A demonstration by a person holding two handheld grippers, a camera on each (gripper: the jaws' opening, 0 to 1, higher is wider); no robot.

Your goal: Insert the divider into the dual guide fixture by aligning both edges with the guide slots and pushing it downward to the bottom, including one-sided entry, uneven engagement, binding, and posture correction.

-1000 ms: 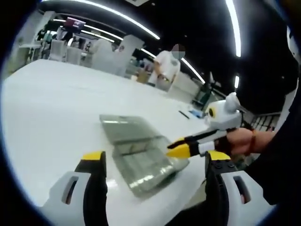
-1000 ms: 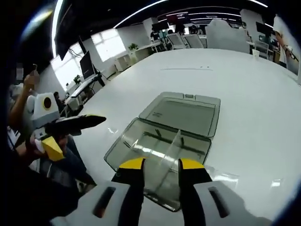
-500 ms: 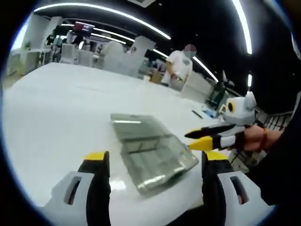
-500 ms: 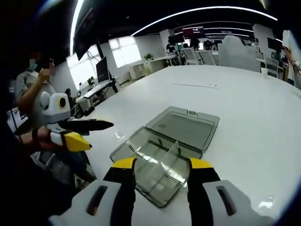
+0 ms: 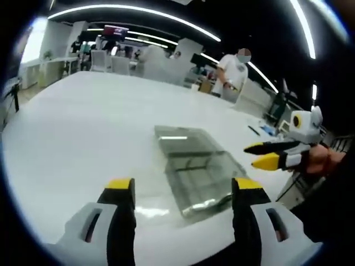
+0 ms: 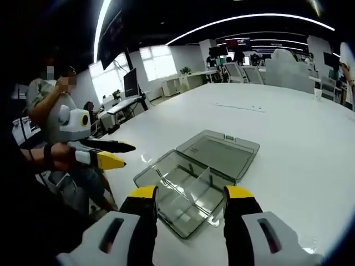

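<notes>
White table (image 6: 310, 138) — one clear box (image 6: 191, 172), one divider (image 6: 201, 180) inside, two grippers' fingers (image 5: 120, 191) spread, empty.

The clear divider (image 6: 201, 181) blurs into the fixture (image 6: 180, 191), so its seating in the slots cannot be told.

A broad white table (image 5: 83, 127) is seen under long ceiling light strips (image 5: 138, 11), with white chairs (image 5: 102, 60) ranged along its far side. A person in a white top (image 5: 232, 72) is stood beyond the table's far edge. In the right gripper view, bright windows (image 6: 158, 62), a desk monitor (image 6: 131, 83) and a seated person (image 6: 47, 100) are seen at the left.
</notes>
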